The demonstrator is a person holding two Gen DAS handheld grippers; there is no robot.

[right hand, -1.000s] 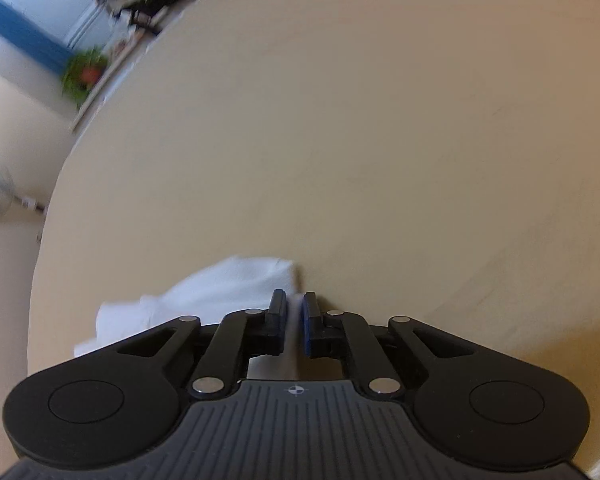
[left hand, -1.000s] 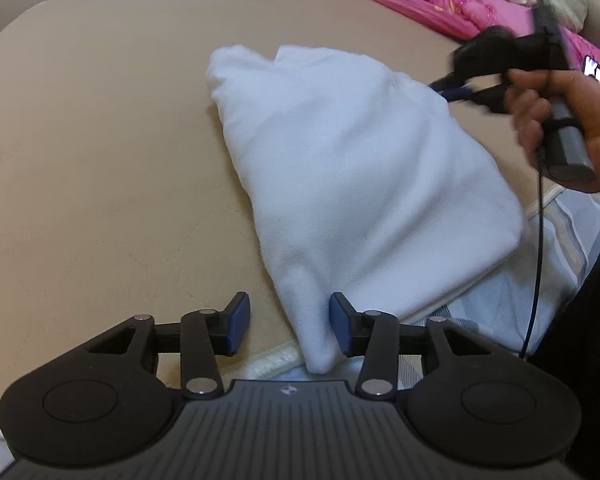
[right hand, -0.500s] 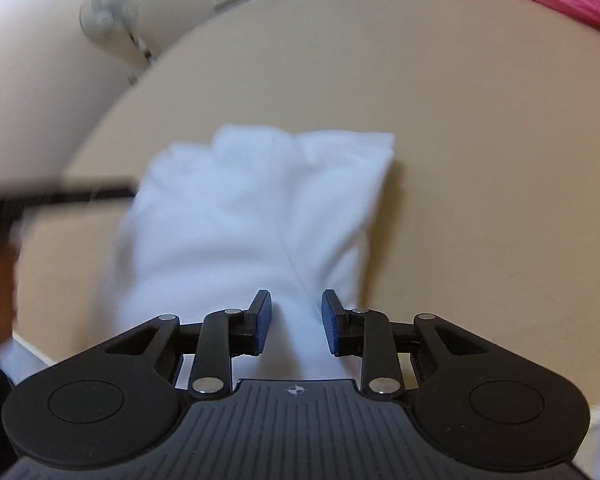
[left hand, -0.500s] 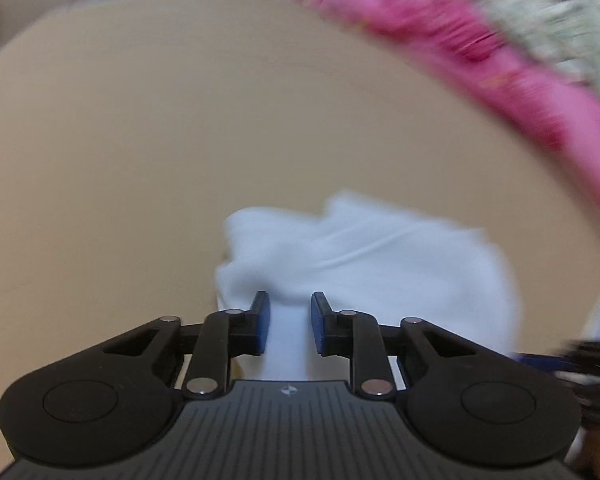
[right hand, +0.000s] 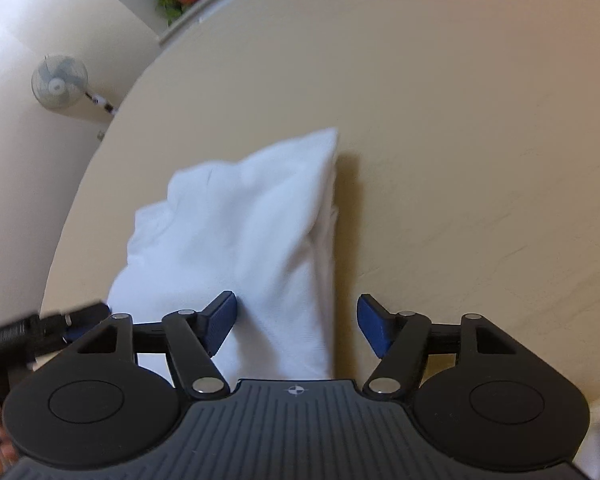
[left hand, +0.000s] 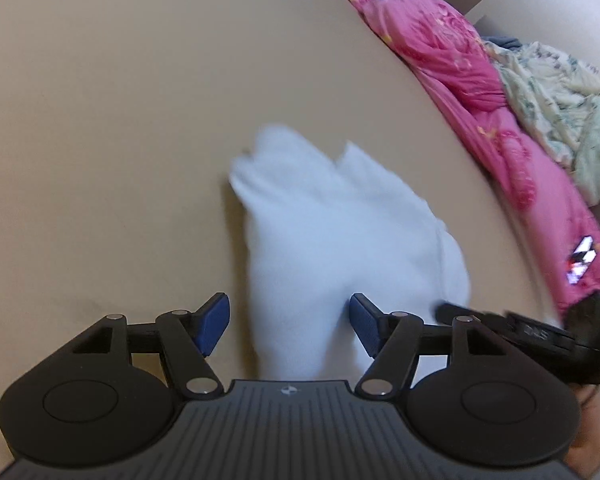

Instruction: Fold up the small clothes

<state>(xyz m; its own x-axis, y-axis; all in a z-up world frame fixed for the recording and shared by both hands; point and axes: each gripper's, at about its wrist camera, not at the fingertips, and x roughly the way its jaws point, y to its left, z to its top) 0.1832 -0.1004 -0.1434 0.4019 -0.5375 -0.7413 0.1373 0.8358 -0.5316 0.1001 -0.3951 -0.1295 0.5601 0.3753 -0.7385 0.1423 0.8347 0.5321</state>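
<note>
Both sets of jaws have spread wide since half a second ago, letting go of the white garment (left hand: pixel 320 240), which lies folded on the tan bed surface (left hand: pixel 120 120). Left gripper (left hand: pixel 288 330) straddles its near end; right gripper (right hand: pixel 296 328) straddles its right edge, bare surface beyond.
</note>
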